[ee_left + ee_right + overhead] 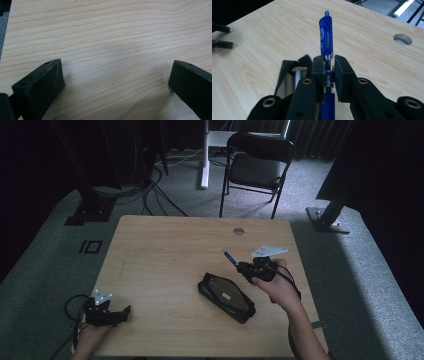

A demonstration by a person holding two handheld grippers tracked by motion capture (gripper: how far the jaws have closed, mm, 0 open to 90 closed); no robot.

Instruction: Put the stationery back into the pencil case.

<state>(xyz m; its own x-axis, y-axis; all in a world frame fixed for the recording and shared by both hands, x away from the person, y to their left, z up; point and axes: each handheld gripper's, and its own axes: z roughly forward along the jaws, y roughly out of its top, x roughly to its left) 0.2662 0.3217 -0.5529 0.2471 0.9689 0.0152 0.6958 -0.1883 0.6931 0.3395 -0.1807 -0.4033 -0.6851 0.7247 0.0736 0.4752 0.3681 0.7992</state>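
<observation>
My right gripper [328, 75] held the pen [326, 35] tight above the case [226, 296], left gripper [115, 82] wide open; I judged lowering it straight was best.

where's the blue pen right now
The blue pen is clamped in the right gripper, held above the right side of the table. In the high view it sits just beyond the open black pencil case, its tip pointing towards the far left.

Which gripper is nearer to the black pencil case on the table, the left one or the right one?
Right. The right gripper holds a blue pen just beyond the pencil case; the left gripper rests far off at the table's near-left corner.
</observation>
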